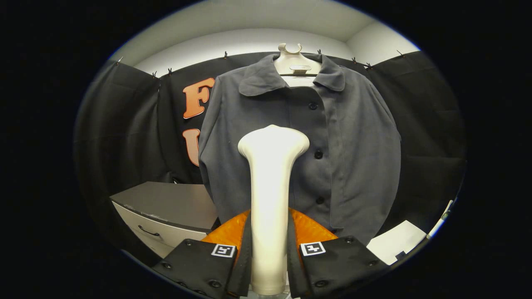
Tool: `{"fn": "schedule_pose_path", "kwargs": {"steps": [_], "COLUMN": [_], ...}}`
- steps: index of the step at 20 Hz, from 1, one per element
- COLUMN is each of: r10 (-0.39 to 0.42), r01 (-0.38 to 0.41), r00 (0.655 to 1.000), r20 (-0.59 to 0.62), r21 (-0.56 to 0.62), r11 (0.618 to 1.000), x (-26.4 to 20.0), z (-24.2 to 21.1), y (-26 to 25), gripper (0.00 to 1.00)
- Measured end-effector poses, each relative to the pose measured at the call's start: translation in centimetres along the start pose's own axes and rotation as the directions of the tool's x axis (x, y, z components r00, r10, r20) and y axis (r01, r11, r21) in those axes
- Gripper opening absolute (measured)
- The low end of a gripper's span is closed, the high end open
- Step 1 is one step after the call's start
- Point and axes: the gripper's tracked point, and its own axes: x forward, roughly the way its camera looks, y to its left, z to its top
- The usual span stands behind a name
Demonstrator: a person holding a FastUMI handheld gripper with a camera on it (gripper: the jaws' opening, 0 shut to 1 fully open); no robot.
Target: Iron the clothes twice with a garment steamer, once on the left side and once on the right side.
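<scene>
The hand-held gripper (pixel 269 253) has its two fingers closed narrow on the one garment steamer (pixel 270 199), one finger pressing each side of its smooth, pale handle, which rises upright between them and flares into a wide, rounded head. That head stands in front of the single shirt (pixel 332 141), over its left chest area as seen here, just beside the button placket; whether it touches the cloth cannot be told. The shirt is a dark grey, matte woven garment with a flat collar, long sleeves hanging at both sides and four dark round buttons visible down the front, the top of the collar left open. It hangs on one pale hanger (pixel 294 62) with a hooked top, straight above the steamer head. Behind the shirt a black cloth wall (pixel 419 124), pinned along its upper edge with small clips, drapes in soft folds, and above it a plain light wall curves into the ceiling. Below and to the left of the shirt sits one grey drawer cabinet (pixel 166 216) with a flat top and a dark curved handle. Below and to the right of the shirt lies a white flat sheet-like thing (pixel 395 241).
</scene>
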Motion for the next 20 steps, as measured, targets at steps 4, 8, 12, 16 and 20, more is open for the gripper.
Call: {"fn": "schedule_pose_path", "kwargs": {"steps": [4, 8, 12, 16, 20], "r10": [-0.009, -0.022, -0.032, -0.033, -0.040], "r01": [0.009, 0.022, 0.035, 0.036, 0.043], "r00": [0.999, 0.997, 0.991, 0.984, 0.976], "r20": [-0.033, -0.074, -0.126, -0.177, -0.214], "r21": [0.007, 0.007, 0.020, 0.018, 0.009], "r11": [1.000, 1.000, 0.999, 0.999, 0.999], "x": [-0.1, 0.1, 0.4, 0.8, 1.4], "z": [-2.5, -5.3, -8.7, -11.9, -14.7], "y": [-0.2, -0.8, -1.7, -2.1, -2.5], "gripper": [0.43, 0.43, 0.43, 0.43, 0.43]}}
